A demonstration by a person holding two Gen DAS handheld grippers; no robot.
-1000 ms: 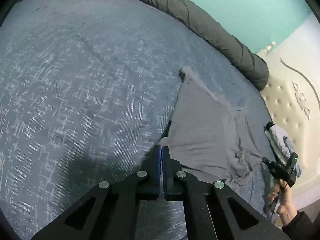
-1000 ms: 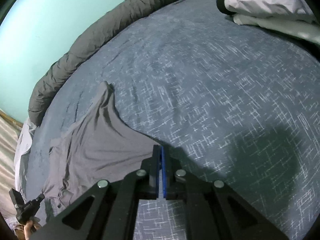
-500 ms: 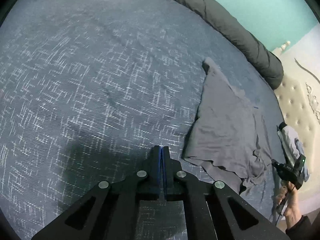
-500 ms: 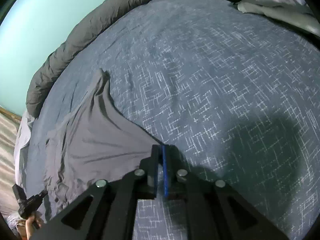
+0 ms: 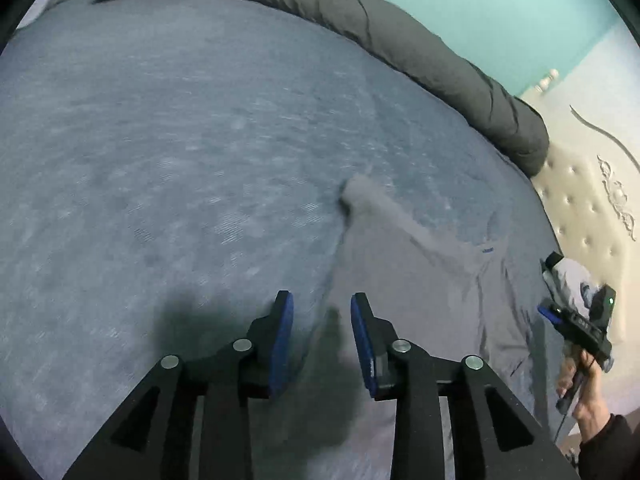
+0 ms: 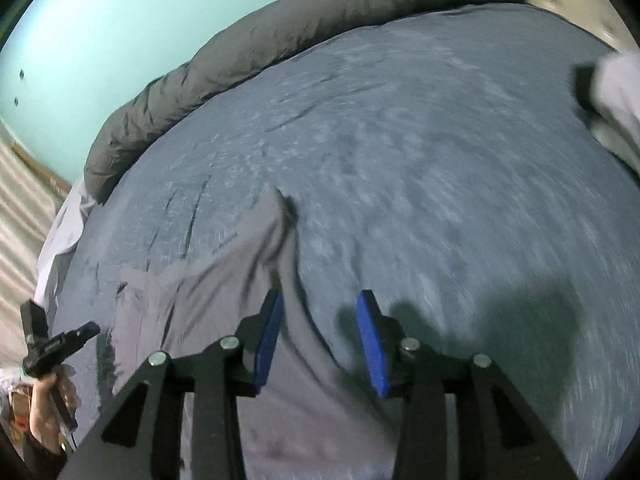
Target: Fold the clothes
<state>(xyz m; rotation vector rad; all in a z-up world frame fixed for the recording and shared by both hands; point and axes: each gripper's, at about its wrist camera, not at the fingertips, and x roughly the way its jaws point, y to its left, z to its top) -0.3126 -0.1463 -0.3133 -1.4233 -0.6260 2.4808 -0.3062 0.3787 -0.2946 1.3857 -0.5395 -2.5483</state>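
A grey garment [image 5: 420, 280] lies spread on the blue-grey bedspread [image 5: 180, 160], with one corner pointing away toward the far side. It also shows in the right wrist view [image 6: 208, 300]. My left gripper [image 5: 322, 336] is open and empty, just above the garment's near left edge. My right gripper [image 6: 320, 336] is open and empty, over the garment's near right edge. Each gripper shows in the other's view, held in a hand: the right one [image 5: 576, 324] and the left one [image 6: 52, 344].
A rolled dark grey duvet [image 5: 400, 40] runs along the bed's far edge below a teal wall. A cream tufted headboard [image 5: 592, 208] is at the right. Folded pale clothes [image 6: 616, 92] lie at the right of the right wrist view.
Both grippers were shut and are now open. The garment corners they pinched lie released on the bed. Both views are motion-blurred.
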